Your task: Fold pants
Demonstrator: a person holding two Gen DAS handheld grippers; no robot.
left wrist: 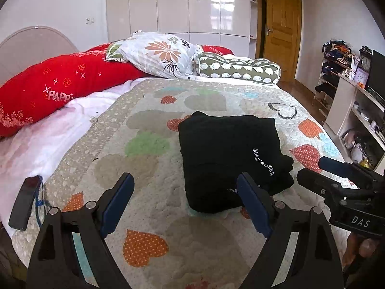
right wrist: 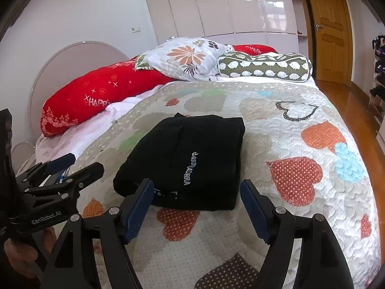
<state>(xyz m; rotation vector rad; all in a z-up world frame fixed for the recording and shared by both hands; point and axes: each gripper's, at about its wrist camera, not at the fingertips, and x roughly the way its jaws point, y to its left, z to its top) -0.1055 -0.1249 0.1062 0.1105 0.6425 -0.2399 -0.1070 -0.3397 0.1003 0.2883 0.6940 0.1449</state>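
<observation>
- Both your claws stand spread apart, gripping nothing: left gripper, right gripper.
- Folded black pants lie on the heart-patterned quilt just ahead of both.

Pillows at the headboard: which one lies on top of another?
The white floral pillow. It leans on the long red "HAPPY" pillow. The green hedgehog-print bolster lies on the bed beside it, with red showing behind it.
</observation>
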